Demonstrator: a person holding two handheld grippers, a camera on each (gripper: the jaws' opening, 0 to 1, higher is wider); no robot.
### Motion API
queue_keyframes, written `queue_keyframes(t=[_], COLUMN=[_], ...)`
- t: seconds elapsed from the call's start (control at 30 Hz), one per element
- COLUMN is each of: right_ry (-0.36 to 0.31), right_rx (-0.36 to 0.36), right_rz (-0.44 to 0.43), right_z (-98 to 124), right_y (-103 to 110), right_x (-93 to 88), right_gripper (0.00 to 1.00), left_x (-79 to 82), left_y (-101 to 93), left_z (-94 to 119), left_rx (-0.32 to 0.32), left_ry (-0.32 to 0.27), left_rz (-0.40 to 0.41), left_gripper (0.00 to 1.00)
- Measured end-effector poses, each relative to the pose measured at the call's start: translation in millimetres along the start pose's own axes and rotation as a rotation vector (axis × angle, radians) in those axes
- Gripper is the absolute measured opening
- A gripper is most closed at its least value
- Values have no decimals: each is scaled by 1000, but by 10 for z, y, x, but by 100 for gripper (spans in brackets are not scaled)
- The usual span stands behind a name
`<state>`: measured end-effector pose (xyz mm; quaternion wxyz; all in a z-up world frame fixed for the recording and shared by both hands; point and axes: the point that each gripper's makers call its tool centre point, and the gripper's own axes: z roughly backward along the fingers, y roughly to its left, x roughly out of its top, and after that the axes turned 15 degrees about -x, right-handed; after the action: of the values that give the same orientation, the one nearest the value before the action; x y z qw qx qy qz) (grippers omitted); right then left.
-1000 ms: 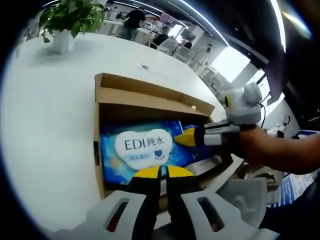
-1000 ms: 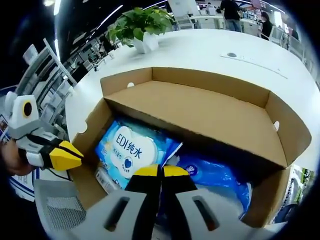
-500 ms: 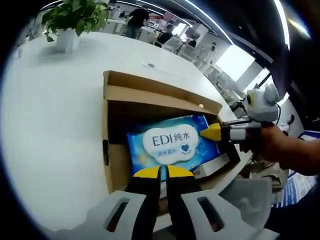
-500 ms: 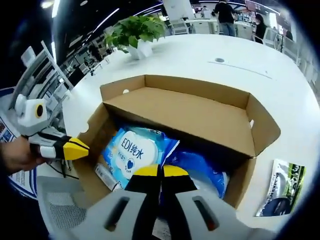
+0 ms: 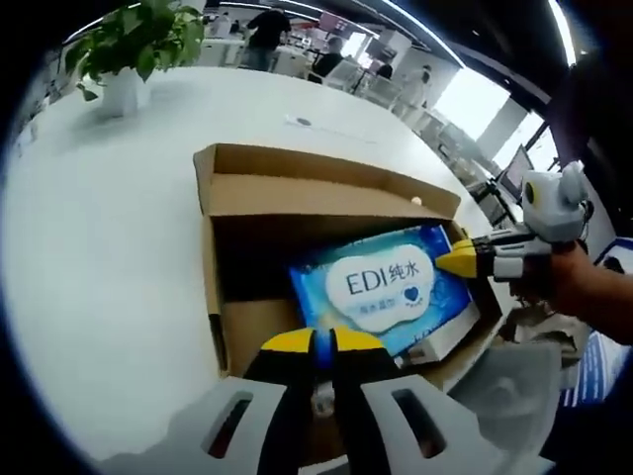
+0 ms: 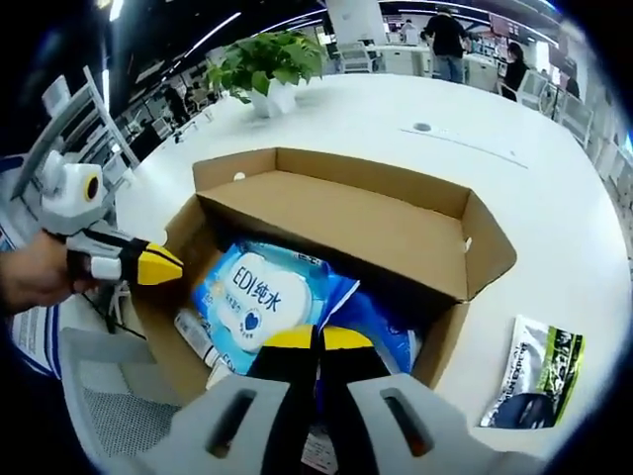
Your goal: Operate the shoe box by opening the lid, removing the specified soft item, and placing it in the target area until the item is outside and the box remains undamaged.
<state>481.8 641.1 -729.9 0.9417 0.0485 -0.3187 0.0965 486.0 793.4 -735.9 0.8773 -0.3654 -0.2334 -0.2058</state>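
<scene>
Sitting open on a broad white table (image 5: 89,218) in a bright office, a cardboard box (image 6: 326,213) holds soft blue packs.

Matte brown flaps stand up around the glossy blue wipes pack (image 5: 381,289) with its white cloud label, which lies inside the box at mid-frame in both views. A leafy potted plant (image 5: 134,45) stands at the upper left of each view, with desks and people far behind. The left gripper (image 5: 323,341), yellow-tipped, has its jaws pressed together at the box's near edge, grasping nothing visible; the right gripper (image 6: 318,338) is likewise clenched over the box, though whether it pinches anything I cannot tell. The right gripper view adds a darker blue pack (image 6: 381,332) beside the wipes and a small flat packet (image 6: 539,381) on the table at lower right.
</scene>
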Motion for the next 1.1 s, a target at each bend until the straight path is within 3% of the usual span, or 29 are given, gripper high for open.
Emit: queue_keyframes(t=[0.2,0.6,0.87,1.1], right_ry=[-2,-6,-8,-11], right_rx=[1,6,16,21], right_rz=[0,6,11,12], right_z=[0,-29,-48,-54], right_y=[-18,-47,-47,-46], right_x=[-24,-54,-60,-75], right_gripper=[0,0,0,0], left_x=[-44,-60,-82,-139], left_y=[45,13,72,49], left_z=[-122,-338,-356,-422], left_rx=[17,7,25,49], left_ry=[61,124,151,185], left_rz=[12,11,-4,-12], left_gripper=[12,12,6,12])
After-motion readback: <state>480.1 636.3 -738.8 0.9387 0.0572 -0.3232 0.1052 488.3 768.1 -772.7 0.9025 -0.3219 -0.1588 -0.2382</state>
